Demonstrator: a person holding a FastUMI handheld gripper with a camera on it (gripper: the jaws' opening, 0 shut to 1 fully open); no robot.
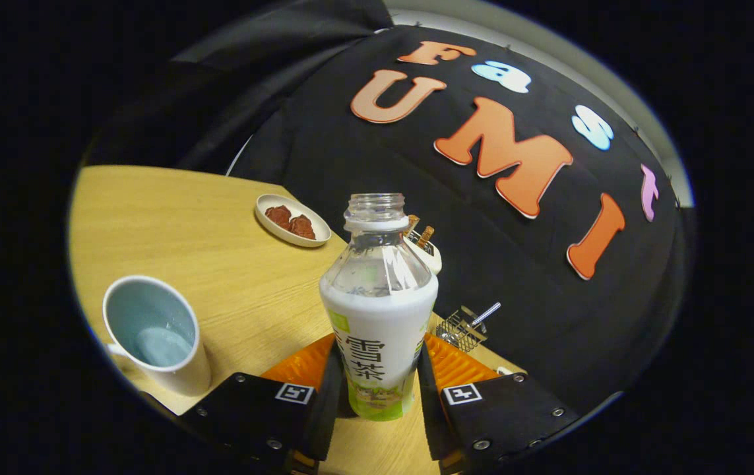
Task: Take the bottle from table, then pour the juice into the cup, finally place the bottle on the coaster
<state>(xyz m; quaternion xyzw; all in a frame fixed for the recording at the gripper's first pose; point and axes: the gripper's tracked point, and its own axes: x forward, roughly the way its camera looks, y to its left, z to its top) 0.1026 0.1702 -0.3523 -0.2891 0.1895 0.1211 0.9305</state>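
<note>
- The jaws grasp the bottle (378, 310) by its lower body, a finger pressed on each side; it stands open-necked between them, over the bench (231, 264).
- The cup (156, 336) sits just beside the fingers; tipping the neck slowly over its rim should avoid spills.
- Counted: one bottle, one cup, one saucer (293, 220) holding two brown pieces, one small wire basket (461, 328).

You have even, fairly bright overhead light on the wooden table (231, 264), with soft, faint shadows. Glare streaks the clear upper part of the bottle (378, 310), held between the gripper (378, 386) fingers pressing on it. Fisheye distortion bends the table's far edge; the cup (156, 333) nearby looks slightly soft.
</note>
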